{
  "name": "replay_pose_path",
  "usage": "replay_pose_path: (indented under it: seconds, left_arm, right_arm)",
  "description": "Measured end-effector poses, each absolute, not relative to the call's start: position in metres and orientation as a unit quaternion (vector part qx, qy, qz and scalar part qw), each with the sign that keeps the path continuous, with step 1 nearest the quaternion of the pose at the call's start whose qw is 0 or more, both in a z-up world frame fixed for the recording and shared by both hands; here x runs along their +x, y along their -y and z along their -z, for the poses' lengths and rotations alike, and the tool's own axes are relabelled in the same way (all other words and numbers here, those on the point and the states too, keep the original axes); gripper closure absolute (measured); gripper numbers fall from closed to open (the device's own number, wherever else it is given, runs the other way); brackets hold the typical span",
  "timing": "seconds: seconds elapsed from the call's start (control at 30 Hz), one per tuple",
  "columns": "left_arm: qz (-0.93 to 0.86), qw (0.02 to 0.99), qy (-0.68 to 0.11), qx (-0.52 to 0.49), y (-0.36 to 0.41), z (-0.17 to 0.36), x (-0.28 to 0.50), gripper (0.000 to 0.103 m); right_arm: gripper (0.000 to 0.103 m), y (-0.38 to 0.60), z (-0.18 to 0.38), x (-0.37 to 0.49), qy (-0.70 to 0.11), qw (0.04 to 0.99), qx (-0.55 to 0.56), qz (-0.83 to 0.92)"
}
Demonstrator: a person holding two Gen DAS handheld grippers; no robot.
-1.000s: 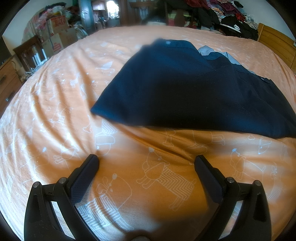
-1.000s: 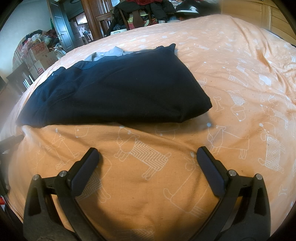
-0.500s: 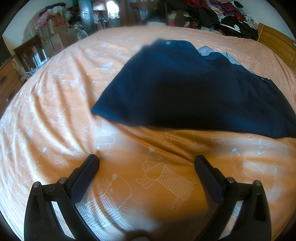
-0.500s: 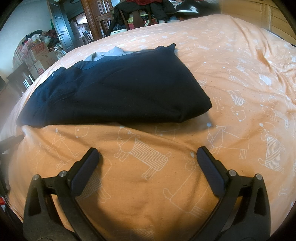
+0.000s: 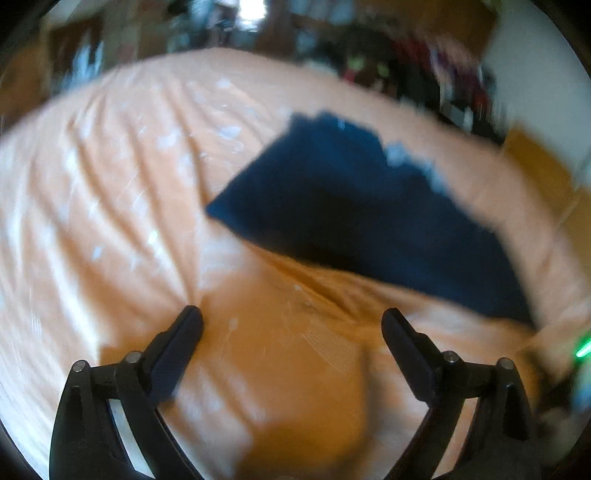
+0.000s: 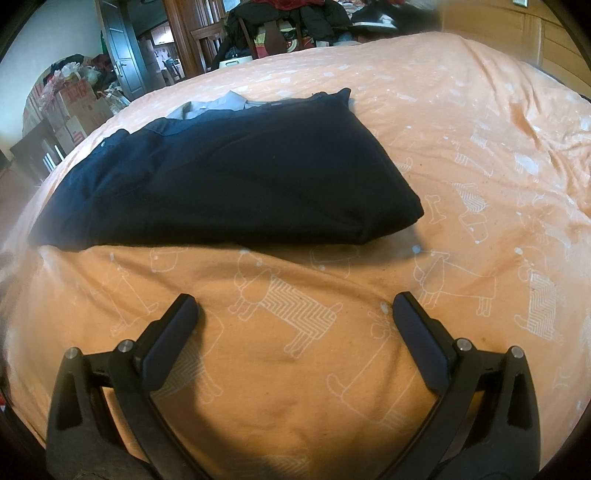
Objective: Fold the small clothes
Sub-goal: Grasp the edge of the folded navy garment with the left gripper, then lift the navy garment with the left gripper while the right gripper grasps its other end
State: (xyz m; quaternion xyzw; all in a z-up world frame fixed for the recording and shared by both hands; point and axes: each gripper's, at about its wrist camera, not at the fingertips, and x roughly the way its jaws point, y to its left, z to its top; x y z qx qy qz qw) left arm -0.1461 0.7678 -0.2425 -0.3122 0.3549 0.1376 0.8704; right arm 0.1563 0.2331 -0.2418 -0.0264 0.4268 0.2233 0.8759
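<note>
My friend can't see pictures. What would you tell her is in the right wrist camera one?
A dark navy garment, folded, lies on a bed covered by an orange sheet printed with white cartoon dogs. The open right gripper hovers just in front of it, holding nothing. Behind the bed are cardboard boxes and a pile of clothes.

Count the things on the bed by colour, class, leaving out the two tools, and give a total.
Navy garments: 1
Pale grey-blue garments, tucked at the navy one's far edge and mostly hidden: 1
Total: 2, both on the orange bedsheet.
</note>
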Motion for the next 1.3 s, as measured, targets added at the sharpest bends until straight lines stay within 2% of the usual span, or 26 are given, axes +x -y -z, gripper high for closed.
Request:
replay_pose_path:
  seconds: [0.13, 0.33, 0.43, 0.5, 0.53, 0.67, 0.8, 0.93, 1.0, 1.03, 1.07, 1.1, 1.17, 1.3]
  left_arm:
    - [-0.121, 0.846, -0.347, -0.387, -0.799, 0.248, -0.134, 0.010]
    - [-0.116, 0.833, -0.394, -0.370, -0.807, 0.255, -0.082, 0.011]
    - [-0.123, 0.835, -0.389, -0.368, -0.809, 0.256, -0.068, 0.010]
    - [-0.118, 0.841, -0.371, -0.375, -0.810, 0.253, -0.064, 0.017]
    - [-0.114, 0.843, -0.364, -0.379, -0.809, 0.253, -0.064, 0.029]
    - [-0.124, 0.831, -0.377, -0.390, -0.815, 0.266, -0.057, 0.039]
    - [-0.117, 0.833, -0.370, -0.395, -0.806, 0.268, -0.077, 0.041]
    - [-0.109, 0.839, -0.358, -0.396, -0.813, 0.266, -0.061, 0.042]
    - [-0.099, 0.844, -0.347, -0.397, -0.816, 0.263, -0.048, 0.050]
    - [-0.101, 0.843, -0.346, -0.400, -0.817, 0.264, -0.045, 0.058]
    - [-0.108, 0.840, -0.344, -0.405, -0.819, 0.268, -0.041, 0.067]
    - [-0.109, 0.840, -0.339, -0.408, -0.819, 0.269, -0.040, 0.084]
    - [-0.108, 0.852, -0.330, -0.391, -0.813, 0.266, -0.040, 0.100]
    - [-0.110, 0.880, -0.321, -0.333, -0.795, 0.251, -0.038, 0.101]
  right_arm:
    - [0.000, -0.238, 0.242, 0.157, -0.429, 0.875, -0.029, -0.222]
    - [0.000, -0.240, 0.244, 0.159, -0.429, 0.875, -0.028, -0.221]
    - [0.000, -0.240, 0.244, 0.158, -0.429, 0.875, -0.028, -0.221]
    - [0.000, -0.240, 0.244, 0.158, -0.429, 0.875, -0.028, -0.221]
    - [0.000, -0.240, 0.244, 0.158, -0.429, 0.875, -0.028, -0.221]
    - [0.000, -0.241, 0.245, 0.160, -0.430, 0.875, -0.030, -0.220]
    - [0.000, -0.241, 0.245, 0.160, -0.430, 0.875, -0.030, -0.220]
    - [0.000, -0.241, 0.245, 0.161, -0.432, 0.875, -0.034, -0.216]
    - [0.000, -0.245, 0.239, 0.157, -0.436, 0.874, -0.051, -0.206]
    - [0.000, -0.249, 0.233, 0.154, -0.446, 0.870, -0.064, -0.202]
    - [0.000, -0.252, 0.224, 0.149, -0.459, 0.860, -0.065, -0.212]
    - [0.001, -0.254, 0.215, 0.143, -0.461, 0.855, -0.056, -0.230]
    - [0.001, -0.264, 0.190, 0.135, -0.457, 0.850, -0.042, -0.260]
    - [0.001, -0.310, 0.147, 0.152, -0.448, 0.839, -0.007, -0.307]
